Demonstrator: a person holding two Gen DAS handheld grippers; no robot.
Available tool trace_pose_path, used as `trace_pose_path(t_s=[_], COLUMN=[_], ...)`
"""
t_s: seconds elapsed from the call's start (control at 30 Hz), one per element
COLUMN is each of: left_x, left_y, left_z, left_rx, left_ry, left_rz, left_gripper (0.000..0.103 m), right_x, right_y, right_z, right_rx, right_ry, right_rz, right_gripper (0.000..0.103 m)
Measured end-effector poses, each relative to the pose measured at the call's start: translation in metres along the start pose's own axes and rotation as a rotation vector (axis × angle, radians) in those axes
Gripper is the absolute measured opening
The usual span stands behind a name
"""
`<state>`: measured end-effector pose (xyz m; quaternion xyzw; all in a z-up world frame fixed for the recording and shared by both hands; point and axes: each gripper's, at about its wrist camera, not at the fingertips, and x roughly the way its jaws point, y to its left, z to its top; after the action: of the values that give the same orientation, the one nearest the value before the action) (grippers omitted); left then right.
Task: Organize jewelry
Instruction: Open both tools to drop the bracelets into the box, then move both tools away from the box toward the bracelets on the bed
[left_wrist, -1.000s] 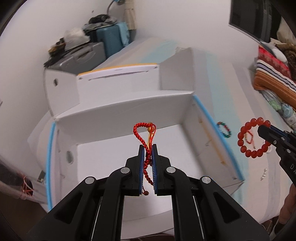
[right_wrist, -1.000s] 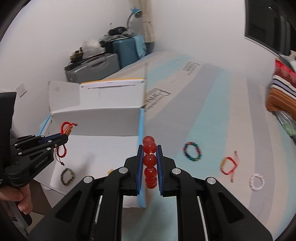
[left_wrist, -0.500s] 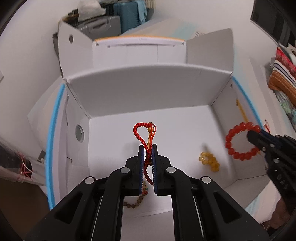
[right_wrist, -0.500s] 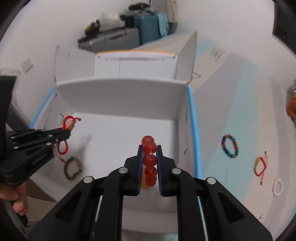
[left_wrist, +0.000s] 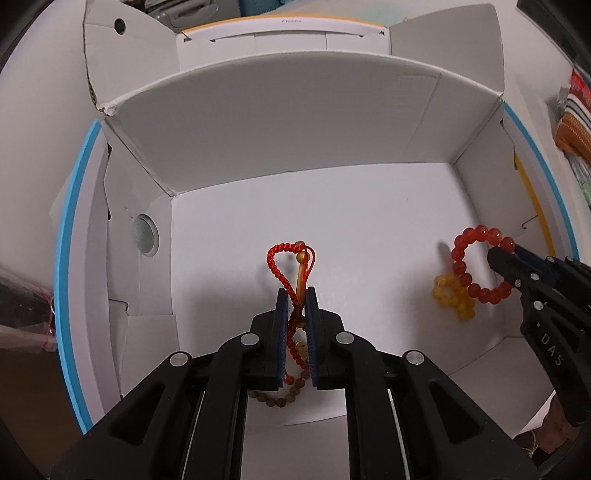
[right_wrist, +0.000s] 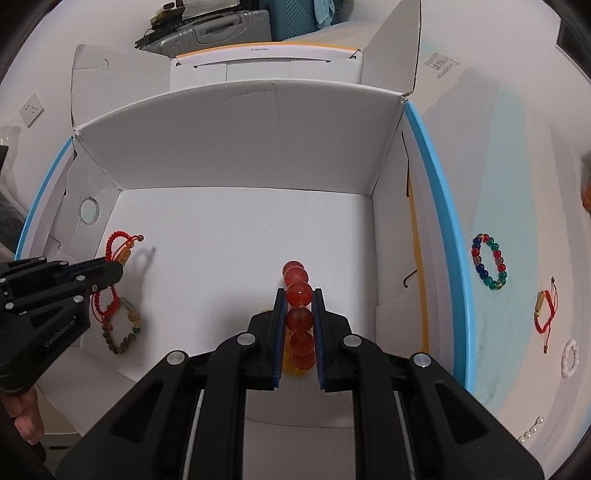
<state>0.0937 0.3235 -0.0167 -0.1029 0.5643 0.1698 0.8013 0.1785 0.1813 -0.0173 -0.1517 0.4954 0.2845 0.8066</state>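
While both grippers hang over the white box (right_wrist: 236, 147), left gripper (left_wrist: 295, 295) pinches a red cord bracelet (left_wrist: 284, 258), right gripper (right_wrist: 299, 295) clamps a red bead bracelet (right_wrist: 297, 291). Brown (right_wrist: 122, 336) and yellow (left_wrist: 452, 297) bracelets already lie below; four pieces (right_wrist: 489, 262) wait outside, right of the right gripper.

Both grippers are black plastic with silver screws and blue-padded fingers (left_wrist: 282, 325).

Both wrist cameras looked steeply down from close above into the open white box (left_wrist: 280, 122), facing its far wall. The left view sat over the box's left half, the right view over its right. Each caught the other gripper at its edge; both shared the box floor.
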Motion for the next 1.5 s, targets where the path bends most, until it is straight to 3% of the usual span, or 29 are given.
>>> trace_pose_path(t_s=[0.1,0.13,0.2,0.33,0.4,0.47,0.57,0.9,1.0,1.5], left_x=[-0.001,-0.001,-0.005,-0.009,-0.015,-0.022,-0.034,-0.069,-0.066,-0.081], left_y=[0.001,0.0,0.0,0.004,0.004,0.004,0.003,0.01,0.011,-0.02], left_z=[0.0,-0.001,-0.001,-0.001,-0.003,-0.002,-0.009,-0.023,-0.009,-0.011], left_rx=[-0.008,-0.007,-0.007,-0.012,-0.013,-0.008,-0.009,-0.044,-0.056,-0.04], left_ry=[0.0,-0.001,-0.02,-0.046,-0.067,-0.092,-0.134,-0.235,-0.259,-0.302], left_rz=[-0.002,-0.002,-0.016,-0.012,0.005,0.023,0.039,0.07,0.072,0.045], left_gripper=[0.011,0.015,0.028,0.048,0.058,0.073,0.082,0.097,0.097,0.097], right_x=[0.001,0.001,0.001,-0.002,-0.005,-0.011,-0.022,-0.057,-0.066,-0.098], right_y=[0.0,-0.001,0.003,0.004,0.004,0.008,0.015,0.008,0.0,-0.039], right_z=[-0.002,-0.002,0.0,-0.002,-0.002,-0.002,-0.002,-0.003,-0.005,-0.021], right_rx=[0.0,0.004,0.004,-0.004,-0.006,-0.015,-0.039,-0.018,-0.006,0.057], right_ry=[0.003,0.002,0.001,-0.014,-0.022,-0.035,-0.071,-0.165,-0.182,-0.237], right_rz=[-0.007,-0.006,-0.005,-0.001,0.015,0.032,0.029,0.021,0.014,-0.034], right_gripper=[0.014,0.014,0.028,0.035,0.044,0.055,0.076,0.095,0.095,0.095])
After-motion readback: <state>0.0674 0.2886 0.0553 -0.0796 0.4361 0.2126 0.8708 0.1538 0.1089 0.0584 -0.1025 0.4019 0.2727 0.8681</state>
